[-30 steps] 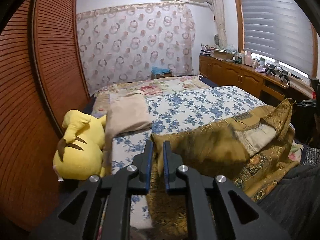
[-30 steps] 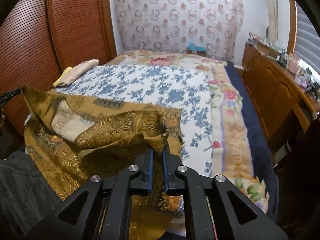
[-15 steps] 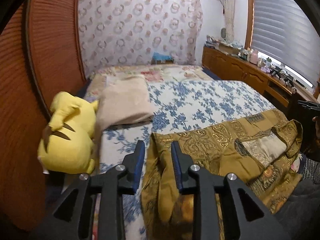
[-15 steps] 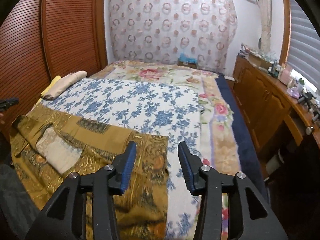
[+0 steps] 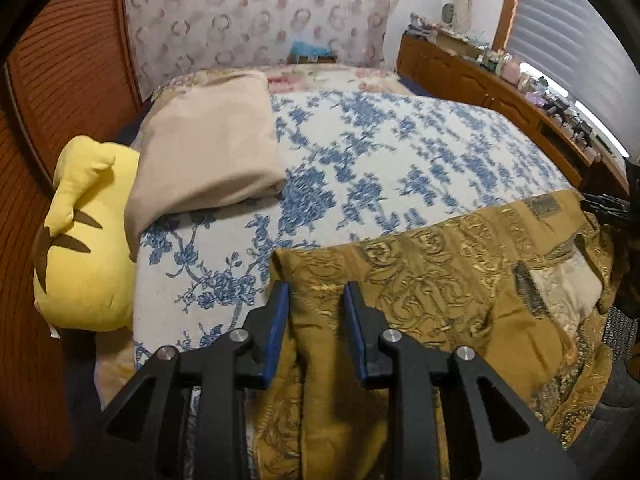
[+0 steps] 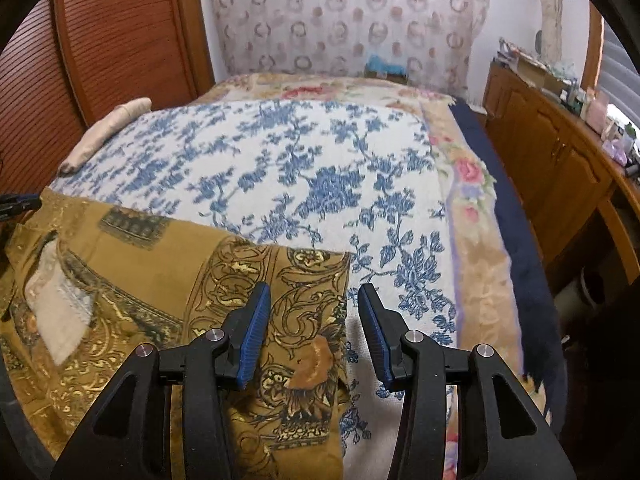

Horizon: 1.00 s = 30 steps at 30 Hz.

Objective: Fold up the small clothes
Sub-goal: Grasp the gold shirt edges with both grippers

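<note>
A golden-brown garment (image 5: 440, 280) with scroll patterns lies spread flat across the near part of the bed. A pale lining patch (image 6: 60, 304) shows on it. My left gripper (image 5: 314, 288) hovers open over the garment's left corner, and cloth shows below the gap, untouched by the blue pads. My right gripper (image 6: 314, 290) stands open over the right edge of the garment (image 6: 160, 264). Its left finger is above the cloth and its right finger is above the bedcover. Neither gripper holds anything.
The bed wears a white cover with blue flowers (image 6: 320, 160). A folded beige cloth (image 5: 212, 148) and a yellow plush toy (image 5: 84, 240) sit at the bed's left side by the louvred wooden doors (image 5: 60, 80). A cluttered wooden cabinet (image 6: 560, 152) runs along the right.
Both grippers were shut on the garment's lifted corners. They came down, opened and let go, and the garment now lies flat on the bed.
</note>
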{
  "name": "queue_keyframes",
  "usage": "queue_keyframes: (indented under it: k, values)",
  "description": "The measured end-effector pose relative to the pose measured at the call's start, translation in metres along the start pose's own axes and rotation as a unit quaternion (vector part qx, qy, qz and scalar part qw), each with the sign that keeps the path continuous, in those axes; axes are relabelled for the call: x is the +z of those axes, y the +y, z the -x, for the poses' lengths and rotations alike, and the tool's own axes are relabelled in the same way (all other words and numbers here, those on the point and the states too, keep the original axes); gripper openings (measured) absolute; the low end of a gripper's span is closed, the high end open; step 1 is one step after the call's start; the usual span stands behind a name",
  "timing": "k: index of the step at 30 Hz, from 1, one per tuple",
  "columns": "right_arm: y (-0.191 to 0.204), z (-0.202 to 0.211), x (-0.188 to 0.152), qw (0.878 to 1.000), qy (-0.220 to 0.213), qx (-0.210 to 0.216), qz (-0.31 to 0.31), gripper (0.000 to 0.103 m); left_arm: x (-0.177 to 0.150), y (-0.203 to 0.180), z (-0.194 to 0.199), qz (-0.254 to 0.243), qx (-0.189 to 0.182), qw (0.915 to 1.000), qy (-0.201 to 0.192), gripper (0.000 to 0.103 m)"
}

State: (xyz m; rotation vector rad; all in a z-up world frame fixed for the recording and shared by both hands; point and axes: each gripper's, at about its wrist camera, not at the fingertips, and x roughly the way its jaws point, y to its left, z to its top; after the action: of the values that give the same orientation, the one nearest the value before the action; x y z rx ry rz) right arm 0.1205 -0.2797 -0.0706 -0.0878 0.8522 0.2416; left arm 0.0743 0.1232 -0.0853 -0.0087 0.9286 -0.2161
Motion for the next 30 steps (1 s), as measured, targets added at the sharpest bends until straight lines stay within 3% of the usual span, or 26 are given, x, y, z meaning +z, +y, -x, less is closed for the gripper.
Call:
queue_keyframes:
  k: [8,16,19,23,26,28,30]
  values:
    - [-0.004,-0.010,0.001,1.000,0.018,-0.003,0.001,0.051,0.005,0.005,-0.012,-0.007,0.010,0.9998,0.016,0.030]
    - [-0.007,-0.012,-0.003,1.000,0.009,0.010,-0.007,0.052,0.011,0.019,-0.019,0.010,0.007,0.9998,0.016,0.050]
    - [-0.006,-0.011,-0.003,1.000,0.011,0.012,-0.005,0.052,0.013,0.020,-0.021,0.008,0.009,0.9998,0.017,0.053]
    - [-0.002,-0.012,-0.002,1.000,0.017,0.024,0.007,0.051,0.014,0.018,-0.021,0.003,0.014,0.9997,0.018,0.053]
    - [0.003,-0.012,-0.001,0.999,0.020,0.033,0.020,0.043,0.016,0.015,-0.022,-0.010,0.017,0.9995,0.023,0.052]
    - [0.005,-0.011,0.000,0.999,0.021,0.036,0.024,0.036,0.018,0.013,-0.023,-0.019,0.008,0.9994,0.027,0.038]
    - [0.006,-0.011,-0.001,0.999,0.020,0.040,0.026,0.030,0.020,0.009,-0.023,-0.026,-0.003,0.9991,0.034,0.033]
